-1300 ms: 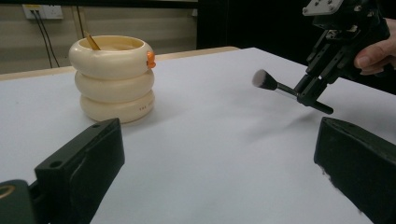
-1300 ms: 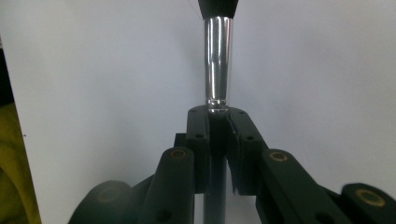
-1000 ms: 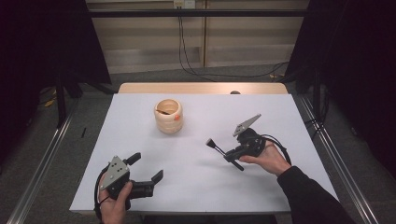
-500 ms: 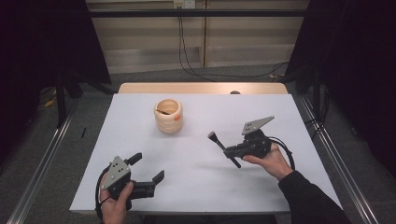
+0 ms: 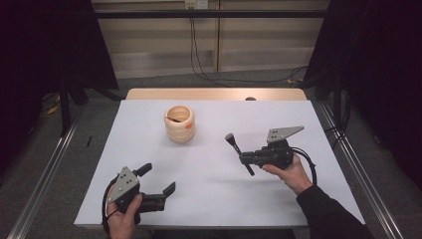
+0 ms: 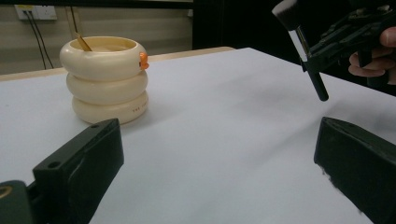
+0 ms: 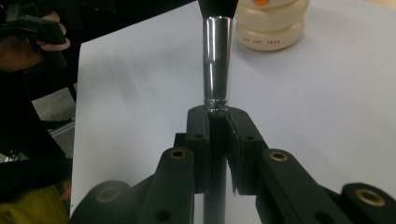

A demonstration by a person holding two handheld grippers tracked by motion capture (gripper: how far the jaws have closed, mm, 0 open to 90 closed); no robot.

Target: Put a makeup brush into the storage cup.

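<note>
Right gripper [image 5: 243, 158] is held above the right half of the white worktop [image 5: 214, 189], its fingers [image 7: 243, 140] clamped on the handle of a makeup brush [image 5: 239, 153]. In the right gripper view the brush's silver ferrule [image 7: 217, 60] rises straight out of the closed fingers, with the dark bristle head at the top edge. The brush is clear of the worktop, bristle end pointing far-left toward the cream ringed holder [image 5: 179, 123], which stands far of centre, well apart from the brush. A thin stick [image 6: 82, 42] leans inside the holder.

Left gripper [image 5: 157, 184] rests at the near-left corner, fingers released and empty.

Judgement: transport step in hand, brush probably bound for the holder. Next move calls for carrying it over the opening, tipping it upright and lowering the handle in before release.
</note>
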